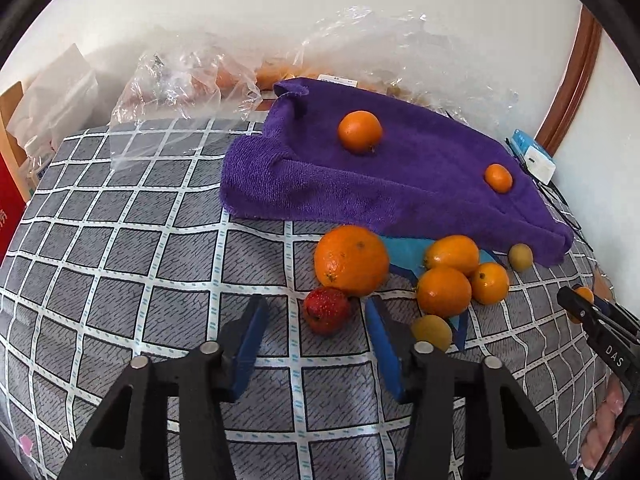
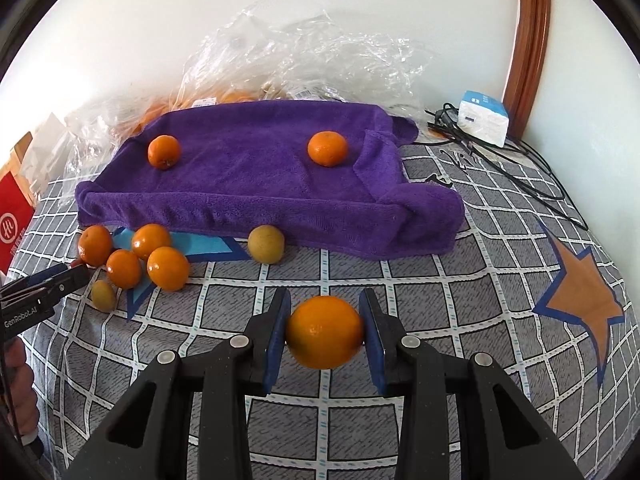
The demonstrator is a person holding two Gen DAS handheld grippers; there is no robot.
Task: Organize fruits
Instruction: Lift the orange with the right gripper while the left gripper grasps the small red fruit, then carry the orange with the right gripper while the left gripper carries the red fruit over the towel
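Observation:
A purple towel (image 1: 400,184) lies on the checked bedcover (image 1: 120,260), and two oranges (image 1: 359,131) (image 1: 498,178) rest on it. In front of the towel sits a cluster: a big orange (image 1: 351,260), smaller oranges (image 1: 444,291), yellow-green fruits (image 1: 432,332) and a red fruit (image 1: 326,310). My left gripper (image 1: 316,308) is open, with the red fruit between its blue fingertips and neither pad pressing on it. My right gripper (image 2: 326,300) is shut on an orange (image 2: 325,332), held above the cover in front of the towel (image 2: 260,188).
Crumpled clear plastic bags (image 2: 300,52) with more fruit lie behind the towel against the wall. A white box (image 2: 482,118) and black cables (image 2: 520,168) sit at the back right. A red carton (image 2: 14,220) stands at the left. A hand (image 2: 20,380) shows at the left edge.

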